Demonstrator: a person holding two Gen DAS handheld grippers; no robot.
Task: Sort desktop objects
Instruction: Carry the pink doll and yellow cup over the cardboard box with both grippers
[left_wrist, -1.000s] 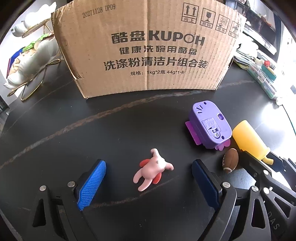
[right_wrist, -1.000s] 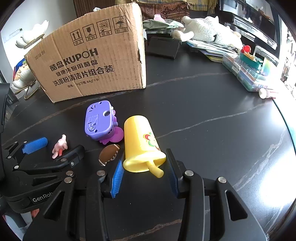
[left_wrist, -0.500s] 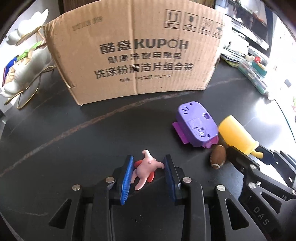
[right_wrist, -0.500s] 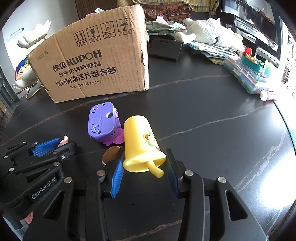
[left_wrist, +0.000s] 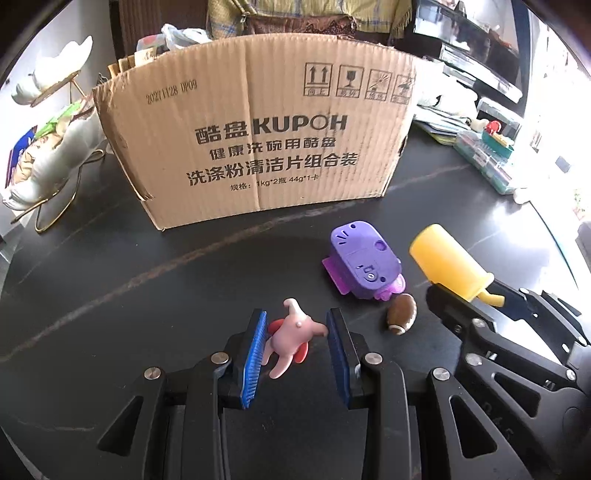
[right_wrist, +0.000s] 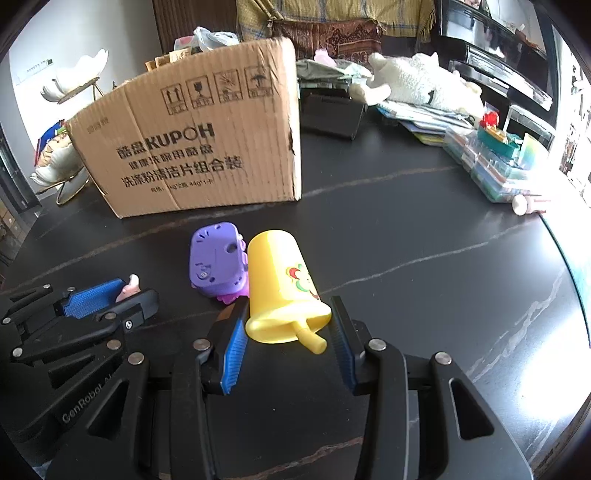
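Where fingers (right_wrist: 94, 301) close, pink toy (right_wrist: 129, 290) mostly hidden

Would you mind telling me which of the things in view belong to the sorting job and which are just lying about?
Job in hand:
- pink figure, in the left gripper
- yellow cup, in the right gripper
- purple toy
- small football
- cardboard box

Lying about:
- white plush
- clear storage boxes
- white shell stand

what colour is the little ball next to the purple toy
Brown with white tips, like a small football; it shows best in the left wrist view.
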